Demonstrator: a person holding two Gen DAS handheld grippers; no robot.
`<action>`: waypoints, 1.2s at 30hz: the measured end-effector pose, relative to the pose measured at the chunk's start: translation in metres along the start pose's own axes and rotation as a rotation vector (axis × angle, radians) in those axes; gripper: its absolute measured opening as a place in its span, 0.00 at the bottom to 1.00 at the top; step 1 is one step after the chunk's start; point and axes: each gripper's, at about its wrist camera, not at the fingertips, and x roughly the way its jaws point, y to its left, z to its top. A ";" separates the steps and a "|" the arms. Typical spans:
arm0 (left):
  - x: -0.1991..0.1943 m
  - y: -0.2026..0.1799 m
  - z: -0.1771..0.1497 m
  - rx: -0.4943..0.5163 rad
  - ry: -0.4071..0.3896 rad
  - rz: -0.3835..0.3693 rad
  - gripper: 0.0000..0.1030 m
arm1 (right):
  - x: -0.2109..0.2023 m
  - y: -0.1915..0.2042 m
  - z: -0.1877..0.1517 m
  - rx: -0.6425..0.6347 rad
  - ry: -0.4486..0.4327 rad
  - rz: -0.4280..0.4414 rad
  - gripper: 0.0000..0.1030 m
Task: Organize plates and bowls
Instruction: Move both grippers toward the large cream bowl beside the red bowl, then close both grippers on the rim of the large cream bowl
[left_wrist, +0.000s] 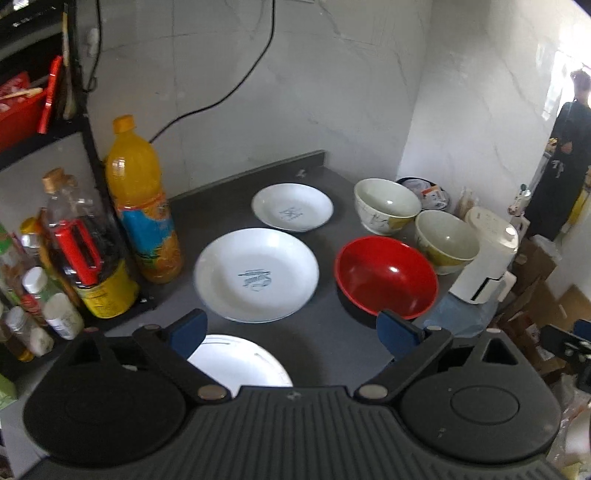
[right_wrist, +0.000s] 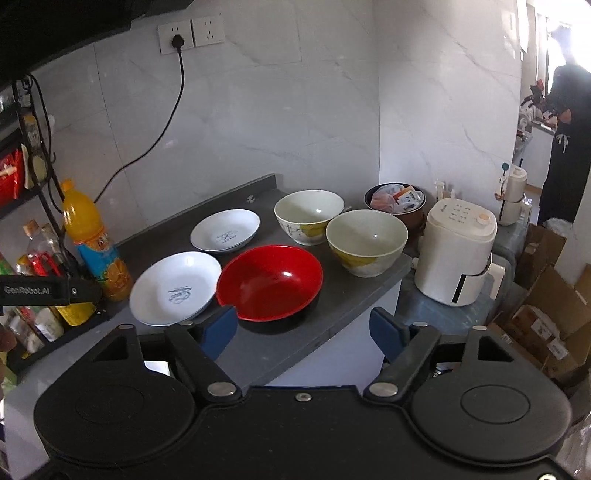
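On the dark grey counter (left_wrist: 325, 321), from the left, lie three glossy white plates (left_wrist: 256, 273) – round, shallow, two with blue marks – then one shiny red bowl (right_wrist: 269, 282) and two cream bowls (right_wrist: 365, 242) with yellow patches. The left gripper (left_wrist: 291, 328) and right gripper (right_wrist: 303, 326) both hover wide open, holding nothing.

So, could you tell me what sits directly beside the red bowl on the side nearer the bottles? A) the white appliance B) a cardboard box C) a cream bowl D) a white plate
D: the white plate lies right against the red bowl on the bottle side.
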 end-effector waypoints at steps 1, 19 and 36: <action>0.004 -0.002 0.001 0.001 0.006 -0.002 0.95 | 0.004 -0.001 0.001 -0.002 -0.001 -0.003 0.73; 0.095 -0.076 0.047 -0.024 0.055 -0.049 0.65 | 0.105 -0.083 0.044 0.094 0.054 0.014 0.51; 0.206 -0.172 0.094 -0.119 0.132 0.019 0.47 | 0.229 -0.184 0.095 0.080 0.199 0.124 0.34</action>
